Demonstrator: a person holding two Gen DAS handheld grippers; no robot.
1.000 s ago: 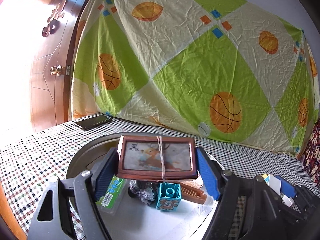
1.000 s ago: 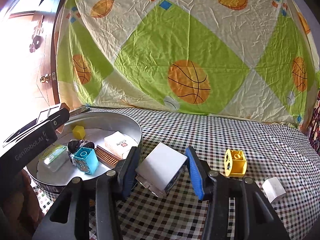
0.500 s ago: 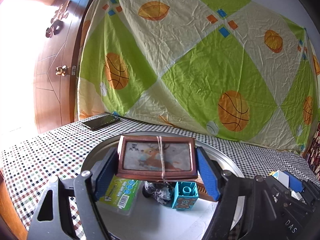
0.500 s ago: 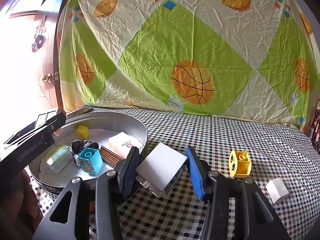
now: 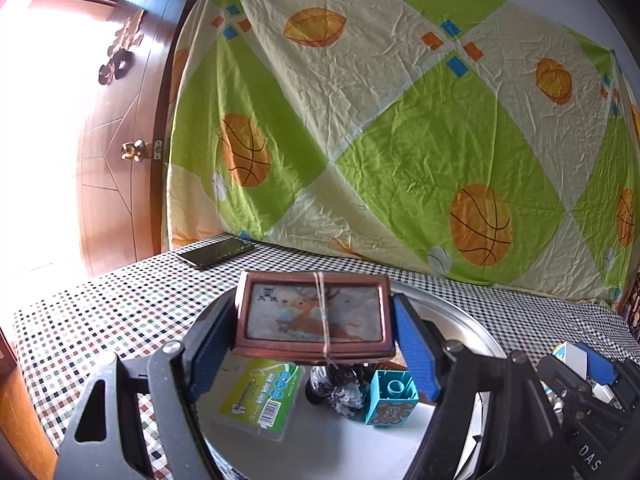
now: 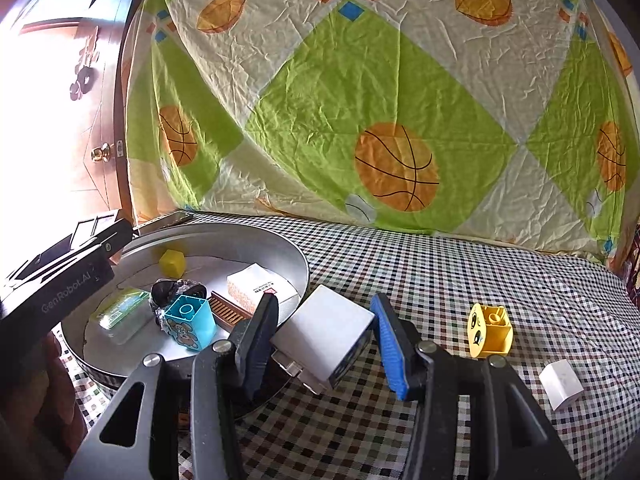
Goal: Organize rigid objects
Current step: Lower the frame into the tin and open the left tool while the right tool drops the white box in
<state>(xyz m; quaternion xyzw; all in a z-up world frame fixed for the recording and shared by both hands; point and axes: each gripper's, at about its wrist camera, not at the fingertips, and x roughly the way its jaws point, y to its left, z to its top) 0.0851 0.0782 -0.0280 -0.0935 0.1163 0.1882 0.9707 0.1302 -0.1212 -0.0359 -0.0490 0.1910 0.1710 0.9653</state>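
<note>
Above pan (image 5: 476, 328), left tool (image 5: 314, 330) clamps framed picture (image 5: 314, 314); right view only: right tool (image 6: 324, 338) clamps white charger (image 6: 326, 330).

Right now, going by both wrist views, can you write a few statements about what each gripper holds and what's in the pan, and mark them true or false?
1. The left gripper holds a framed deer picture. True.
2. The right gripper is empty. False: it grips a white box.
3. A blue toy block sits in the round pan. True.
4. The yellow face block is in the pan. False: it stands on the checkered cloth.
</note>
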